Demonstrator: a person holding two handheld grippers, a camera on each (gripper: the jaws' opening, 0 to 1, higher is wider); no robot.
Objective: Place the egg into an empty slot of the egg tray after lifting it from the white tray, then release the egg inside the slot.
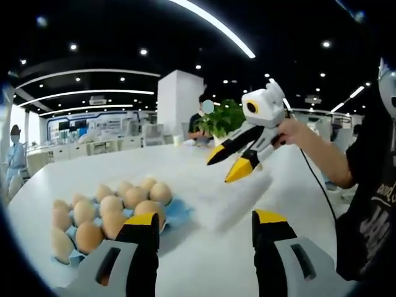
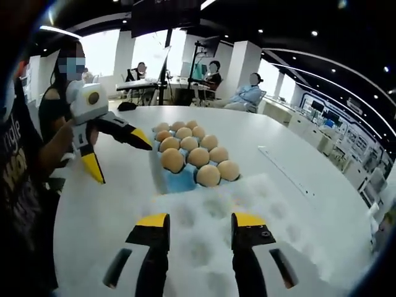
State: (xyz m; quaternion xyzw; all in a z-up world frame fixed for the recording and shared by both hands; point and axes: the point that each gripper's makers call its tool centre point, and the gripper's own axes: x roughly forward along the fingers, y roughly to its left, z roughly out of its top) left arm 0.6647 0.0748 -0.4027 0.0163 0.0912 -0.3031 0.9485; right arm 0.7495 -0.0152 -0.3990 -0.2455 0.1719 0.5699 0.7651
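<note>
Left gripper view: round white table point(image 1: 185, 167), office room with ceiling lights.
Egg tray point(image 1: 176, 213): blue, nine o'clock.
Left gripper point(image 1: 201, 232): open, empty.
Right gripper point(image 2: 199, 223): open, empty, over white tray point(image 2: 247, 198).

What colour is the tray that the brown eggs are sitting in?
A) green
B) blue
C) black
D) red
B: in the right gripper view, the brown eggs sit in a blue tray, and its blue edge also shows beside the eggs in the left gripper view.
</note>
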